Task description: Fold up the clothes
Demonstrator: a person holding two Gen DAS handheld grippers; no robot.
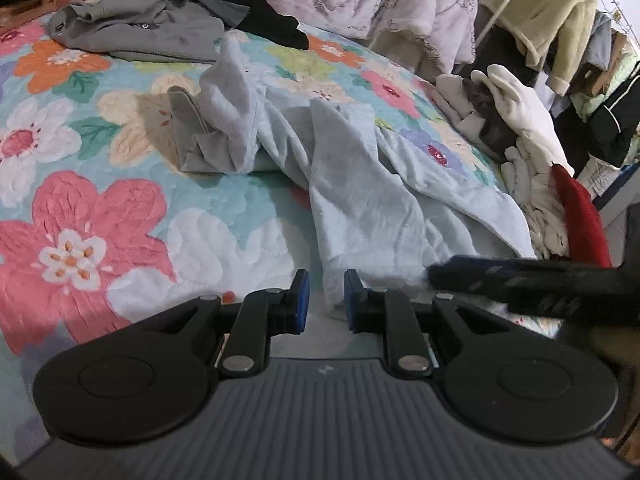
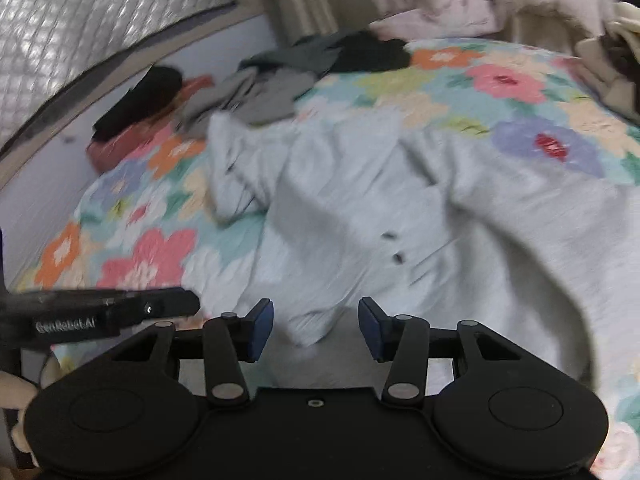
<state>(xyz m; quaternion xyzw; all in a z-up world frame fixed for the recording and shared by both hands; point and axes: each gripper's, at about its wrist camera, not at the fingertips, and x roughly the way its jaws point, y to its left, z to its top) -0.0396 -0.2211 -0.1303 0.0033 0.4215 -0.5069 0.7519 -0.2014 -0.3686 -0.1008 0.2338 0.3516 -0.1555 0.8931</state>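
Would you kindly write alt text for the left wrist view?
A crumpled pale grey garment lies on a floral bedspread, its near edge between the left gripper's slightly parted jaws. The right gripper enters from the right; more clothes lie behind.

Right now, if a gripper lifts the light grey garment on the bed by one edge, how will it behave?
The light grey garment lies crumpled in soft folds, so it would probably droop limply. It looks thin, likely light. Spread over the floral blanket, it may drag and bunch rather than slide.
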